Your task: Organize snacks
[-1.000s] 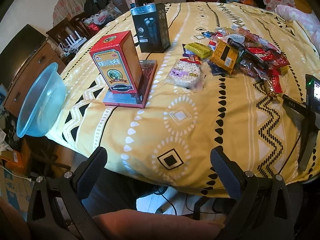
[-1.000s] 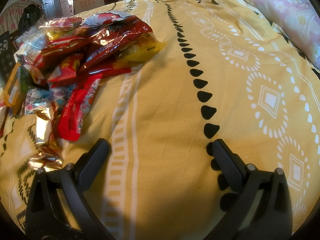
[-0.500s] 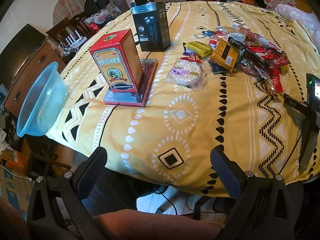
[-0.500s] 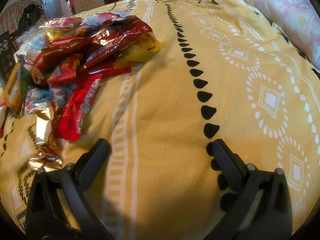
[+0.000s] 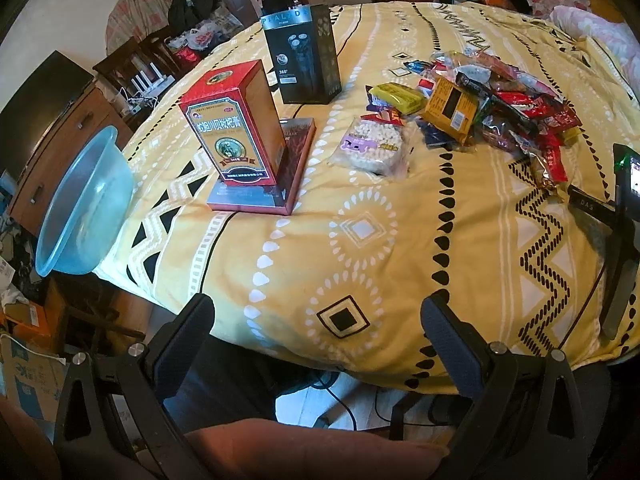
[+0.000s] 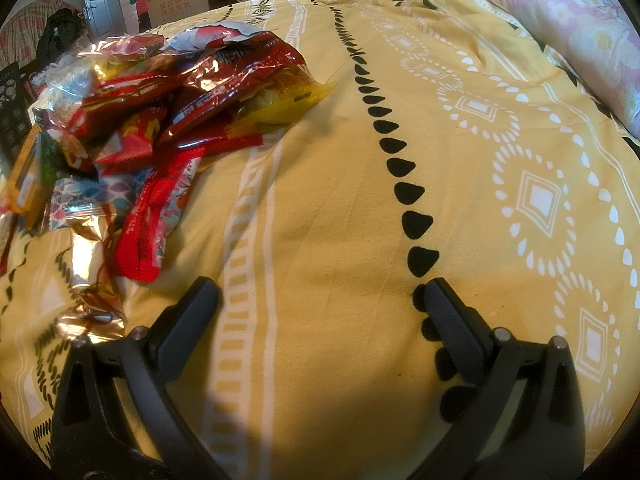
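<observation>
In the left wrist view, the left gripper (image 5: 316, 320) hangs at the near edge of the yellow patterned cloth (image 5: 360, 232), fingers wide apart and holding nothing. A red box (image 5: 234, 124) stands upright on a flat book-like box (image 5: 276, 176), with a black box (image 5: 304, 54) behind it. The snack pile (image 5: 480, 108) lies far right of them; a blue basin (image 5: 84, 208) sits at the left edge.

In the right wrist view, the right gripper (image 6: 320, 300) rests low over the cloth (image 6: 340, 200), fingers spread and empty. The snack pile (image 6: 160, 120) lies ahead to its left.
</observation>
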Tool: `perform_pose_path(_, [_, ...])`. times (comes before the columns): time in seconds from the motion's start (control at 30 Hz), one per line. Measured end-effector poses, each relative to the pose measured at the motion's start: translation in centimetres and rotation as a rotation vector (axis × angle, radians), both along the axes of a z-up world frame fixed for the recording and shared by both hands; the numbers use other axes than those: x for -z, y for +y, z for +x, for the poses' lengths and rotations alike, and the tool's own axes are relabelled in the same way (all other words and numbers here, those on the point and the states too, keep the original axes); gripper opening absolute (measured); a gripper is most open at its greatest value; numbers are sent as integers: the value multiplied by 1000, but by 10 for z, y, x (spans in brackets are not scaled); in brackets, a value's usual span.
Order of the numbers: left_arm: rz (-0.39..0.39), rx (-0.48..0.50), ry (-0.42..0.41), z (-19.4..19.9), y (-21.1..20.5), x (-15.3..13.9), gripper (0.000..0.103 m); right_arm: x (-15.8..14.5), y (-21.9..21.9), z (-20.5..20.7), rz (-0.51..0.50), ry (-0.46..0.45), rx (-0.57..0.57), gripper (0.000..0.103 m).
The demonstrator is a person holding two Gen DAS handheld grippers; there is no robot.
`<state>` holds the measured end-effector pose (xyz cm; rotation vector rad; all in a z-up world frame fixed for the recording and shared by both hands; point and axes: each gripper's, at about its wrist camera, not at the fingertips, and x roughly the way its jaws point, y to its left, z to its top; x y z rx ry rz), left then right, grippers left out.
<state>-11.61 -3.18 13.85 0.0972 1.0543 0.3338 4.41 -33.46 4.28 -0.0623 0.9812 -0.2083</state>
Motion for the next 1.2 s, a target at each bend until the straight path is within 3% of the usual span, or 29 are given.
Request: perform_pose_path(1.2, [-2,8,7,3,-2,0,103,0,0,1,0,0,0,103])
